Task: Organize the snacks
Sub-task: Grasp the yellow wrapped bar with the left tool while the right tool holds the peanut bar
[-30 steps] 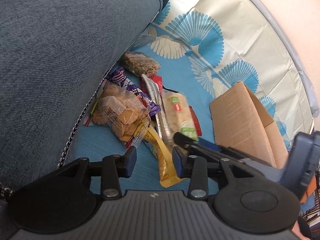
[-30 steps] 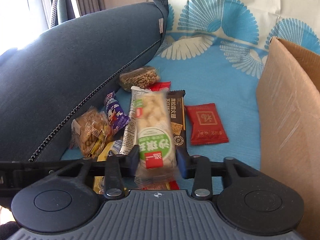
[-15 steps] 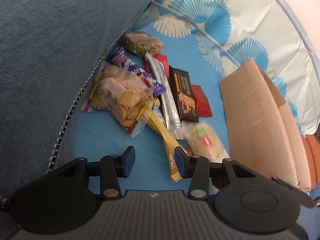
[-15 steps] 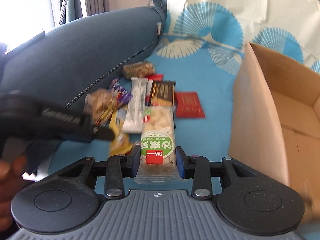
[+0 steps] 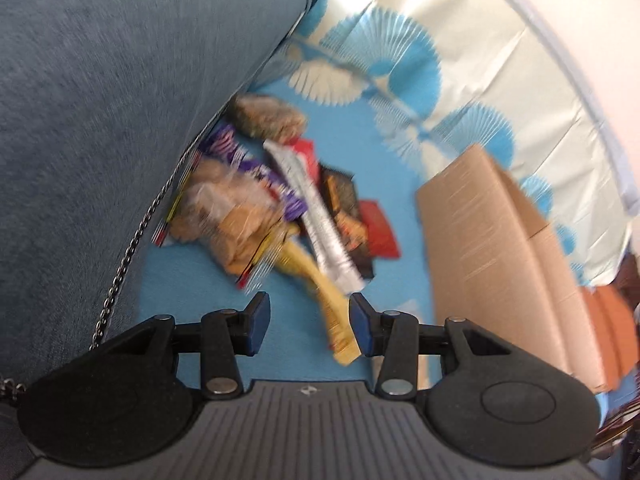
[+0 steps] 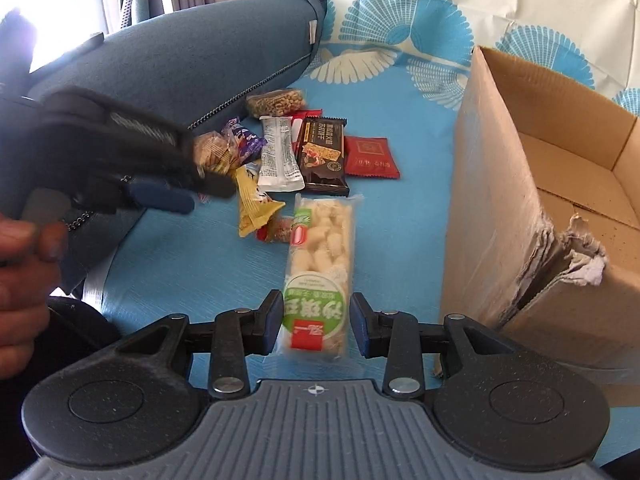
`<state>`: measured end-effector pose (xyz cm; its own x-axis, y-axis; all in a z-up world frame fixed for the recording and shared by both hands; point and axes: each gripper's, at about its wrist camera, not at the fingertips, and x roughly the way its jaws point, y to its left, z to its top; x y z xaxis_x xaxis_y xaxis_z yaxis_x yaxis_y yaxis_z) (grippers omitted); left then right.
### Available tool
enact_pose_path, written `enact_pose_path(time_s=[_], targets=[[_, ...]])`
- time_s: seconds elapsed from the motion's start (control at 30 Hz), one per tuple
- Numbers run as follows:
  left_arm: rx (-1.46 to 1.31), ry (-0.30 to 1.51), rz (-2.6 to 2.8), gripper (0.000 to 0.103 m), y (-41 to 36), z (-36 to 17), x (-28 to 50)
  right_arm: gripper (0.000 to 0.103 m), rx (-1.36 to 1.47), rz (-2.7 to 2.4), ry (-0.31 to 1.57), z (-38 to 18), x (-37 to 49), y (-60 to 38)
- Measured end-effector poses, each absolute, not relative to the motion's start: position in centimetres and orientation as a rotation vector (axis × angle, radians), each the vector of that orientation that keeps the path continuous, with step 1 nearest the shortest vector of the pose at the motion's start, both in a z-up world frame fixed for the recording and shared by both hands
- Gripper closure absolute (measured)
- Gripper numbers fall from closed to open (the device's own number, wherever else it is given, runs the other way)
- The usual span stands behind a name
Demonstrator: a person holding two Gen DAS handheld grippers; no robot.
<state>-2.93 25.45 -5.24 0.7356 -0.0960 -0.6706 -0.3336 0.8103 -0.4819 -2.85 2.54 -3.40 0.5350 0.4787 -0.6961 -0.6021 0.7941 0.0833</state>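
The right gripper [image 6: 314, 326] pinches a green-and-white rice bar [image 6: 318, 276] by its near end, held above the blue cloth [image 6: 192, 280], just left of the cardboard box [image 6: 500, 216]. The left gripper [image 5: 309, 326] hovers with jaws spread and empty, a yellow packet [image 5: 334, 312] on the cloth below them. Beyond lies a pile of snacks [image 6: 304, 152] beside a grey cushion [image 6: 192, 52]. The visible part of the box looks empty, so sorting seems barely begun.

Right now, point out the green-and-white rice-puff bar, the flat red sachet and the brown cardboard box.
green-and-white rice-puff bar [image 6: 320, 264]: right wrist view, clear middle of wrapper.
flat red sachet [image 6: 370, 158]: right wrist view, centre of face.
brown cardboard box [image 6: 492, 208]: right wrist view, near outer wall.
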Motion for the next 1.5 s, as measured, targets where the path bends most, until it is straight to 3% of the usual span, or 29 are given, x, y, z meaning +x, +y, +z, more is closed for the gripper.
enact_pose_path(time_s=[0.1,0.73,0.77,0.87,1.0,1.13,1.3,1.5], targets=[[-0.649,0.751,0.134,0.055,25.7,-5.3,-2.5,0.054,-0.158,0.657,0.766,-3.3,-2.6,2.6],[-0.638,0.852,0.123,0.055,24.6,-6.9,0.5,0.048,-0.155,0.675,0.810,-4.9,-1.4,3.6],[-0.621,0.855,0.133,0.058,24.4,-6.9,0.5,0.048,-0.161,0.676,0.809,-5.0,-1.4,3.5],[-0.559,0.855,0.147,0.081,23.7,-6.6,0.6,0.048,-0.169,0.672,0.809,-5.0,-1.5,3.4],[-0.488,0.876,0.148,0.093,23.0,-6.1,0.2,0.048,-0.162,0.661,0.811,-4.8,-1.5,3.1],[-0.483,0.881,0.143,0.094,22.9,-5.4,-1.0,0.050,-0.170,0.660,0.803,-4.7,-1.8,3.1],[-0.529,0.875,0.099,0.095,23.0,-4.6,-3.1,0.063,-0.174,0.663,0.787,-4.5,-2.1,2.8],[-0.541,0.905,0.070,0.095,22.7,-4.0,-4.3,0.064,-0.153,0.661,0.774,-4.0,-2.2,2.3]])
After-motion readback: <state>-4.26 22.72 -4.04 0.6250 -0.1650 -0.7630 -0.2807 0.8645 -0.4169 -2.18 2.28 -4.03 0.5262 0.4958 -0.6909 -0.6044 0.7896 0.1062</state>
